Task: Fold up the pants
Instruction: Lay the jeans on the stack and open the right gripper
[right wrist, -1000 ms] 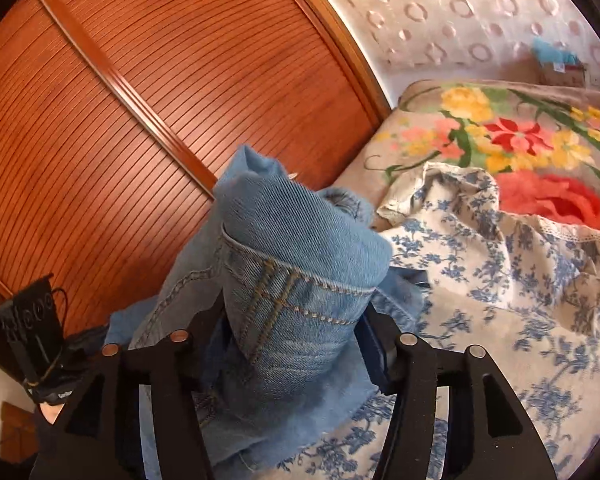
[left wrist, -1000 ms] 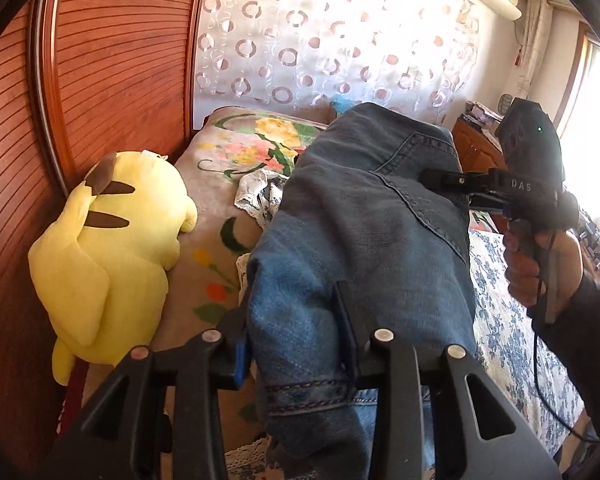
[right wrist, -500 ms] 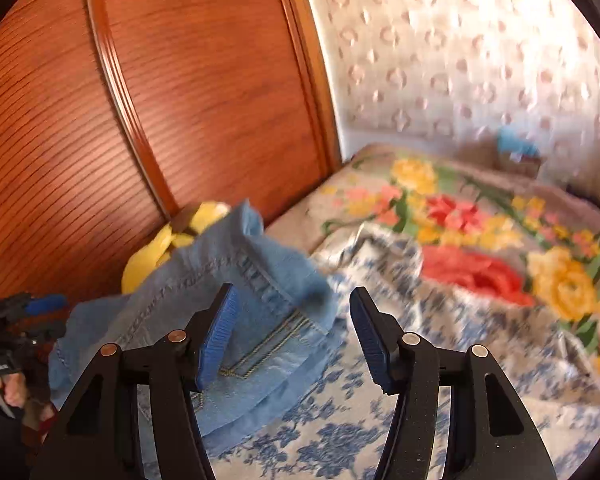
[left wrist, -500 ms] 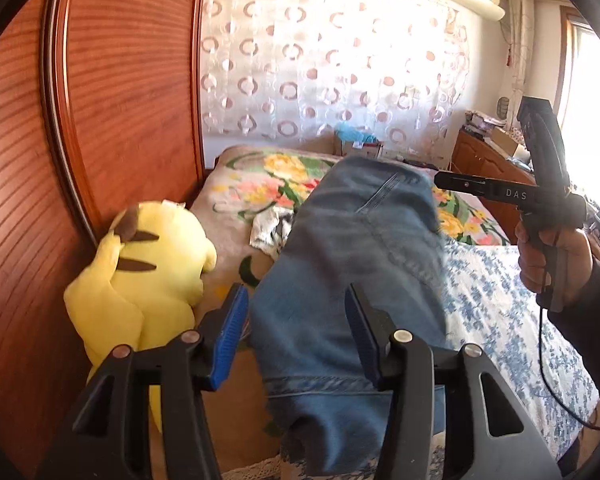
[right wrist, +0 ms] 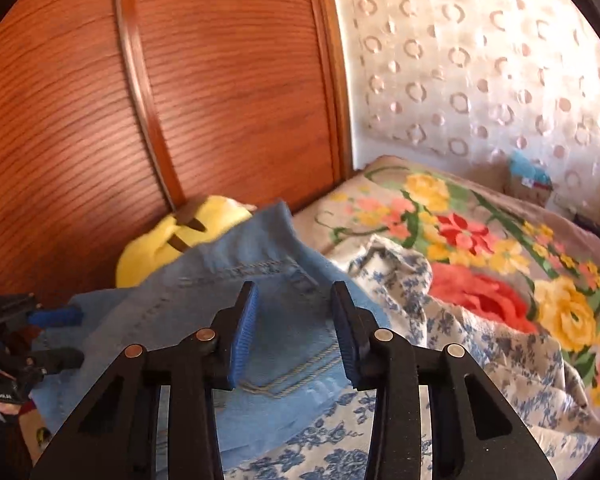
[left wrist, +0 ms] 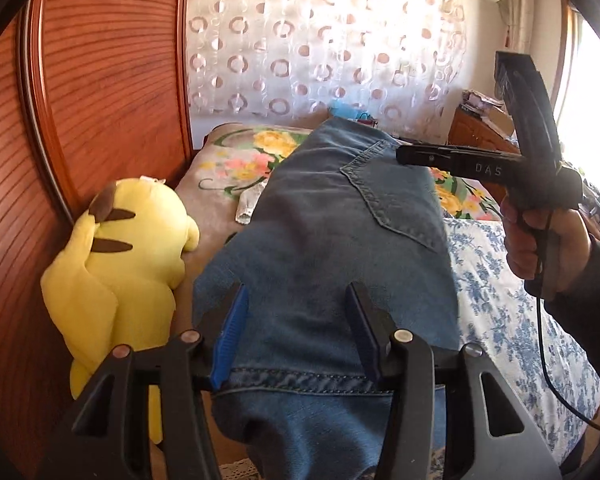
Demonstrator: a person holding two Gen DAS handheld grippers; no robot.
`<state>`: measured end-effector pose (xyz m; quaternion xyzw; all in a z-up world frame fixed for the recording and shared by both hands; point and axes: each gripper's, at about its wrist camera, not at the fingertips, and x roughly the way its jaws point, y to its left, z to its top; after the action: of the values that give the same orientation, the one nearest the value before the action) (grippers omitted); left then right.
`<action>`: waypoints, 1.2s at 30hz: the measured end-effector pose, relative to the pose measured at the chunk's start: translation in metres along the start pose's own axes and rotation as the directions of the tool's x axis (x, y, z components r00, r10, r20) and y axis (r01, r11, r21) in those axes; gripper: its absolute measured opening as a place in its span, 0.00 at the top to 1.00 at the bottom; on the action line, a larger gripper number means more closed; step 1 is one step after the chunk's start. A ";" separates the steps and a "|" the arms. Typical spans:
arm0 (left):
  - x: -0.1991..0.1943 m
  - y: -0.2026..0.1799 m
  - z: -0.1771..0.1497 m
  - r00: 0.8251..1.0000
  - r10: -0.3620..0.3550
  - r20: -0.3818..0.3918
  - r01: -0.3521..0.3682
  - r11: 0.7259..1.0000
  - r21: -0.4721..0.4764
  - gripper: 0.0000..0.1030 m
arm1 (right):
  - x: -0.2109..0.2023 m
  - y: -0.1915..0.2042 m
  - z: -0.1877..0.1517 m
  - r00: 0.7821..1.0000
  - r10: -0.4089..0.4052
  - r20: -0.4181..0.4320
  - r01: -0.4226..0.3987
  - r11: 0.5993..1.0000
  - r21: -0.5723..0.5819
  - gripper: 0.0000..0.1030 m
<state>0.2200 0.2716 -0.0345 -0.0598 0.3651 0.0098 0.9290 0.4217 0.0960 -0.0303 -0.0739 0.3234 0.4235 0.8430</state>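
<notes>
Left wrist view: the left tool (left wrist: 296, 322) points level along the bed (left wrist: 512, 304), its blue-padded fingers (left wrist: 230, 334) spread and released, with the jeans (left wrist: 332, 240) lying beneath and between them, hem draped over the near edge. Ahead to the right, the right hand (left wrist: 540, 236) holds the right tool (left wrist: 400, 155) sideways, its tip over the far end of the jeans. A yellow plush (left wrist: 120, 256) sits left.

Right wrist view: the right tool (right wrist: 294, 320) is released, fingers apart just above the jeans (right wrist: 204, 320) on the floral sheet (right wrist: 480, 360); the left tool (right wrist: 56, 336) shows far left.
</notes>
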 end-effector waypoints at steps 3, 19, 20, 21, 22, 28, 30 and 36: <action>0.005 0.001 -0.004 1.000 0.010 -0.005 -0.010 1.000 -0.006 0.51 | 0.011 -0.007 -0.007 1.000 -0.003 -0.031 0.003 1.000 0.014 0.64; 0.006 0.003 -0.014 0.999 0.035 -0.008 -0.035 0.999 -0.033 0.51 | 0.011 -0.007 -0.026 1.000 -0.026 -0.008 0.026 0.999 0.025 0.64; 0.004 0.004 -0.013 0.999 0.039 -0.004 -0.039 0.999 -0.037 0.51 | 0.005 -0.006 -0.026 1.000 -0.029 0.004 0.029 0.999 0.030 0.64; 0.000 0.004 -0.012 0.999 0.042 0.002 -0.042 0.998 -0.044 0.51 | -0.003 -0.004 -0.026 0.999 -0.035 0.019 0.034 0.999 0.036 0.64; -0.003 0.003 -0.012 0.999 0.044 0.006 -0.043 0.998 -0.048 0.51 | -0.009 -0.003 -0.026 0.999 -0.038 0.029 0.037 0.999 0.036 0.64; -0.024 -0.016 -0.008 0.999 0.033 0.039 -0.032 0.999 -0.020 0.51 | -0.045 0.009 -0.031 0.998 -0.032 0.052 0.031 0.999 0.029 0.64; -0.032 -0.029 -0.008 0.998 0.025 0.057 -0.025 1.000 0.003 0.46 | -0.058 0.011 -0.035 0.998 -0.039 0.054 0.037 0.999 0.037 0.64; -0.056 -0.067 -0.007 0.994 -0.006 0.111 -0.001 0.998 0.062 0.33 | -0.100 0.013 -0.052 0.995 -0.065 0.071 0.061 0.996 0.058 0.64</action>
<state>0.1785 0.2060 0.0052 -0.0311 0.3128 0.0006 0.9493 0.3431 0.0164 -0.0083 -0.0452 0.3014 0.3900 0.8689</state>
